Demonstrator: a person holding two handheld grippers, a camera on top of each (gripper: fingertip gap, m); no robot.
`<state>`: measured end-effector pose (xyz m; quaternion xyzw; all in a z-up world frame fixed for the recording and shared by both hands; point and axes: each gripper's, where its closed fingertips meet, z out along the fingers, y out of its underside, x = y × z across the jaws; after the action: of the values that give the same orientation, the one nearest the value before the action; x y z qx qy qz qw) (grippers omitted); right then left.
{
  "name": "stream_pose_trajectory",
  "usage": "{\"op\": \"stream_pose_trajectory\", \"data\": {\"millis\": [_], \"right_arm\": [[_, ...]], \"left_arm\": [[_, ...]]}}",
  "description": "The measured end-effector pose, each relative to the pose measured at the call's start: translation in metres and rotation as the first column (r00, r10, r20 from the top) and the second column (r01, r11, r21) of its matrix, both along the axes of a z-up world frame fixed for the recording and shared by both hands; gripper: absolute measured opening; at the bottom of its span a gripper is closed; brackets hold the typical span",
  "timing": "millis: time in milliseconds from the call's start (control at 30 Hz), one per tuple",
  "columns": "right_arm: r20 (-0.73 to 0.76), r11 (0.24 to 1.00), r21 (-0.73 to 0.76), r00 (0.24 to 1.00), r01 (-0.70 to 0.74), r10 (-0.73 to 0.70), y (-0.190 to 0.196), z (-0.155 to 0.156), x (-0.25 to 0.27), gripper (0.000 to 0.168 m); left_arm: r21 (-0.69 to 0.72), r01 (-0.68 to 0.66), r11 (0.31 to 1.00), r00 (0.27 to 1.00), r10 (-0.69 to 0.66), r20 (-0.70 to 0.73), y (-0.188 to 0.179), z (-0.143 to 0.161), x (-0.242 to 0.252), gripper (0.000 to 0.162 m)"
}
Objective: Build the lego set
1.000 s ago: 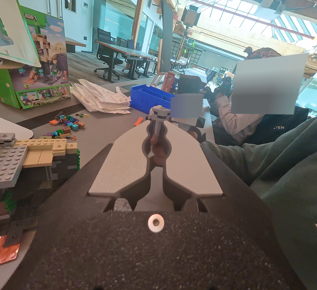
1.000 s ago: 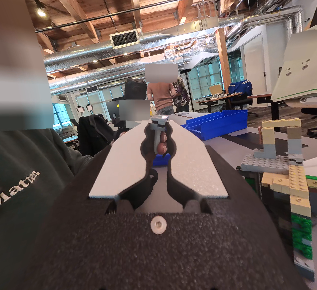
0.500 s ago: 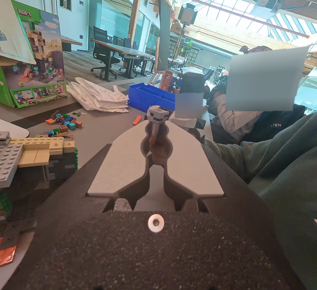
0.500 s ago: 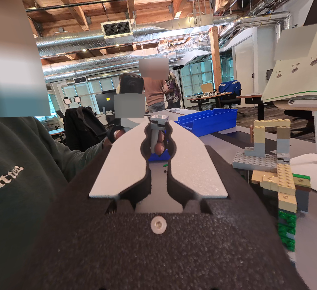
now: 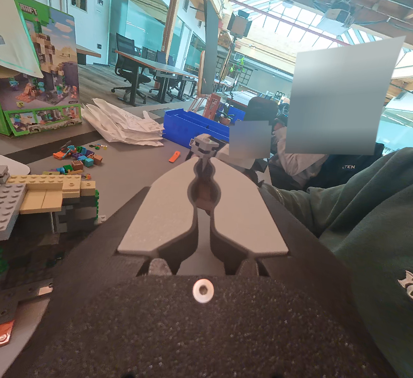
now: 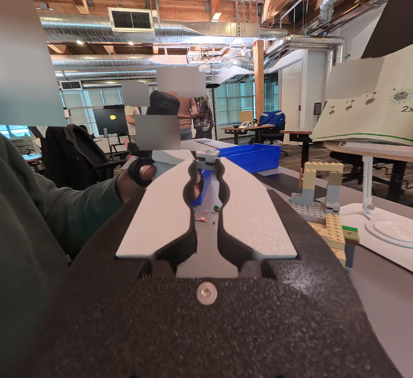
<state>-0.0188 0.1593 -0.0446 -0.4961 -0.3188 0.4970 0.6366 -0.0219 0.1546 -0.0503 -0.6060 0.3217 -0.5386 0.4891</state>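
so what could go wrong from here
1. The left gripper pinches the small grey figure only at the very tips of its jaws, in mid-air; a slip could drop it among the loose bricks.
2. The right gripper flanks the same piece, though its grip is unclear. Pulling or twisting unevenly could pop the figure apart.
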Motion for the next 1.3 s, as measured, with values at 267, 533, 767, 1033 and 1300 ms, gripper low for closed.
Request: {"op": "stream_pose_trajectory", "data": {"millis": [267,533,767,1033,1300], "right_arm": [[0.105,0.988,0.119,0.988,0.098,-0.111,0.003,-0.01,-0.002,0.017],[0.156,0.968,0.21,0.973,0.137,-0.172,0.002,-0.014,-0.003,0.016],[0.206,0.91,0.358,0.933,0.21,-0.296,0.004,-0.018,-0.001,0.016],[0.216,0.88,0.408,0.91,0.244,-0.353,0.006,-0.02,0.001,0.016],[0.246,0.889,0.382,0.9,0.251,-0.36,0.011,-0.027,0.0,0.017]], "left_arm": [[-0.213,0.095,0.972,0.991,-0.074,0.107,0.003,-0.005,0.0,0.021],[-0.334,0.207,0.92,0.972,-0.154,0.18,-0.001,-0.008,0.011,0.016],[-0.413,0.283,0.866,0.947,-0.183,0.264,-0.001,-0.008,0.013,0.02],[-0.458,0.288,0.841,0.944,-0.169,0.282,0.004,-0.011,0.016,0.014],[-0.471,0.272,0.839,0.951,-0.161,0.262,0.009,-0.018,0.015,0.014]]}}
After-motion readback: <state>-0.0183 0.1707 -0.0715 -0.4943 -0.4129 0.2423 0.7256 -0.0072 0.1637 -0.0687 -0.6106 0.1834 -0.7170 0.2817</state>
